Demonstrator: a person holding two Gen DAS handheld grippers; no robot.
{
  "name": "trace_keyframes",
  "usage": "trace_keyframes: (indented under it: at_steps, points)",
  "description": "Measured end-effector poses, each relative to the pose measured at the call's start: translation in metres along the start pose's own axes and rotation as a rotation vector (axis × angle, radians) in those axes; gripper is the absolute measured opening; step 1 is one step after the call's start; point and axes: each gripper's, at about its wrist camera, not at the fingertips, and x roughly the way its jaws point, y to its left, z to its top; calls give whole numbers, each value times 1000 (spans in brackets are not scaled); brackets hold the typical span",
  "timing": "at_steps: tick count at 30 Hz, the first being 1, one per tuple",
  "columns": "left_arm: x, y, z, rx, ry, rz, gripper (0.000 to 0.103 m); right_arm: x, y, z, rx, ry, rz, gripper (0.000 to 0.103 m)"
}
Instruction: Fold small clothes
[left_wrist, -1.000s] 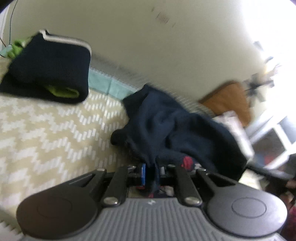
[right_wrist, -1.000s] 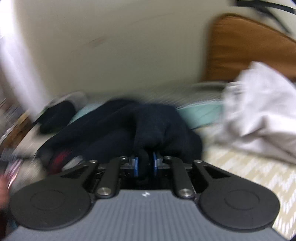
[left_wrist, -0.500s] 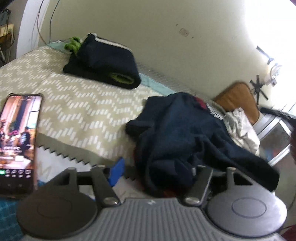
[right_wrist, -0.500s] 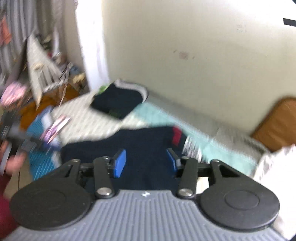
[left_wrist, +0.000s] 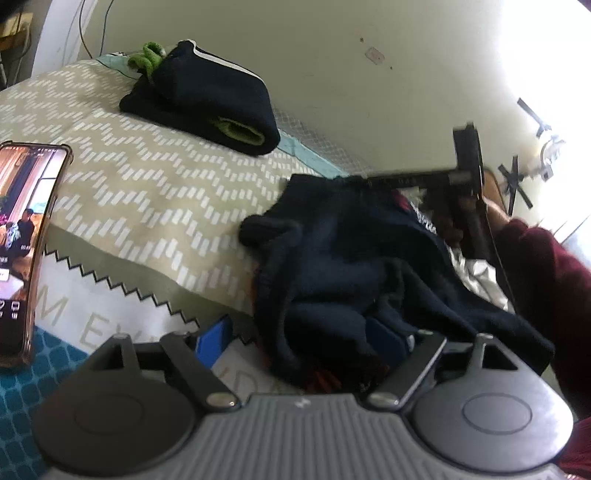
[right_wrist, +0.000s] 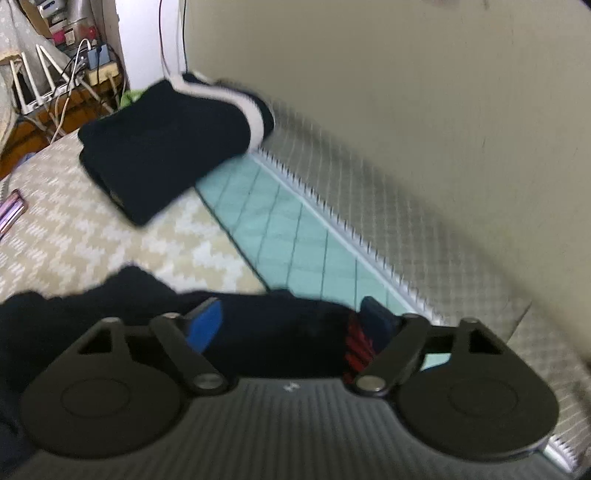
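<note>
The dark navy garment (left_wrist: 354, 266) lies crumpled on the bed (left_wrist: 140, 192), near the front edge of the bed, with a part of it hanging over that edge. Some red stripes show in its folds. The left hand-held gripper (left_wrist: 301, 341) is low at this front edge, directly at the near part of the garment. Its jaws are opening and stand wide apart: the left blue pad (left_wrist: 214, 338) is free over the bed cover, and the right pad is half hidden in the cloth. A heap of the garment sits between the two pads, but they do not press on it.

The right hand-held gripper (right_wrist: 291, 323) is at the far side of the same garment (right_wrist: 273, 332), toward the wall edge of the bed. Its jaws are also opening, with both blue pads well apart. The dark cloth with a red striped piece lies between the pads and under them; the picture is blurred here, so I cannot say surely if the right pad touches the cloth. In the left wrist view this gripper shows as a blurred dark shape above the garment, held by a hand in a dark red sleeve (left_wrist: 543, 295).

A folded dark garment (left_wrist: 207, 99) with a green lining lies well apart, near the far corner of the bed beside the wall. A phone (left_wrist: 26, 240) with a lit screen stands at the left front edge.
</note>
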Motion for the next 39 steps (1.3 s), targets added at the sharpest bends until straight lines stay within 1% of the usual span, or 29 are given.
trace_keyframes:
  at_steps: [1,2,3,4,5,6,8,11,15,17,19,21,25,28,32,35,37,39]
  points:
    - [2,0,2,-1,-2,-1,73,1,-6,-5,27,17,25,81]
    - [5,1,4,2,4,-7,54,-1,-11,-9,60,30,50,76]
    - [10,1,6,3,22,-17,42,-6,-12,-14,81,28,60,60]
    - [15,2,8,-2,41,-19,25,-13,-9,-16,79,8,47,37]
    - [19,3,9,-6,51,-8,17,-23,-4,-18,71,-15,26,27]
    - [22,3,11,-7,49,1,16,-33,-1,-20,80,-41,19,25]
    - [20,-1,16,6,32,6,14,-57,12,-23,78,-134,-14,23]
    - [5,-16,30,59,-43,16,13,-107,31,-29,65,-277,-91,23]
    - [-16,-52,58,145,-156,15,12,-186,48,-43,72,-458,-227,22]
    - [-30,-77,71,211,-233,31,12,-224,54,-50,87,-544,-290,22]
    - [-52,-103,85,263,-327,45,11,-269,61,-58,112,-640,-346,22]
    - [-79,-126,95,300,-425,33,11,-309,69,-67,126,-725,-384,22]
    - [-137,-174,99,380,-629,29,11,-390,99,-92,120,-896,-464,22]
    - [-175,-210,92,433,-770,37,11,-433,124,-107,103,-987,-493,22]
    - [-216,-247,78,483,-937,52,11,-467,148,-113,101,-1070,-498,22]
    - [-235,-270,75,519,-1009,67,10,-483,156,-114,100,-1119,-487,22]
    - [-239,-281,77,540,-1030,86,10,-491,157,-113,100,-1140,-483,22]
    - [-227,-288,84,550,-1027,114,10,-482,155,-105,103,-1135,-485,22]
